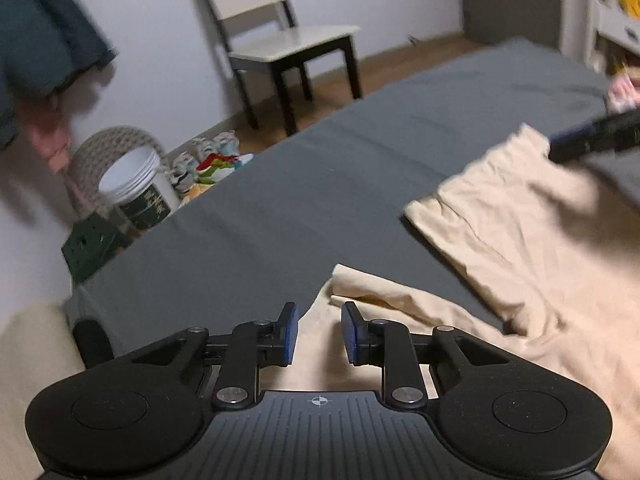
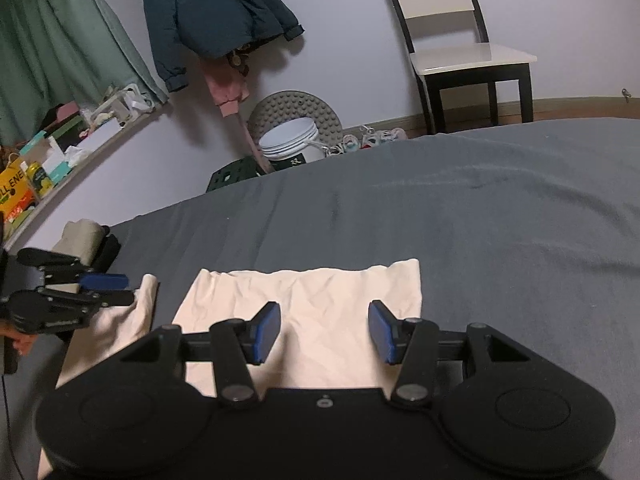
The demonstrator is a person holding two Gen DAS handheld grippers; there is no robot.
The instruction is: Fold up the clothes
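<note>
A cream garment [image 2: 320, 296] lies on the grey bed sheet [image 2: 480, 220], one leg spread flat and a second part [image 2: 132, 320] beside it at the left. My right gripper [image 2: 325, 332] hovers open just above the flat leg, nothing between its blue pads. In the left wrist view the same beige garment [image 1: 520, 240] stretches to the right, with a loose edge [image 1: 360, 284] just ahead of my left gripper [image 1: 319, 334]. That gripper is open and holds nothing. The left gripper [image 2: 120, 289] also shows at the left of the right wrist view, over the garment's left part. A right finger [image 1: 592, 140] shows blurred above the garment's far corner.
A folded olive cloth [image 2: 80, 236] sits at the bed's left corner. Past the bed stand a chair [image 2: 460, 60], a white bucket [image 2: 292, 144] and a green crate [image 2: 236, 174]. A dark coat [image 2: 208, 12] hangs on the wall above a cluttered ledge [image 2: 60, 152].
</note>
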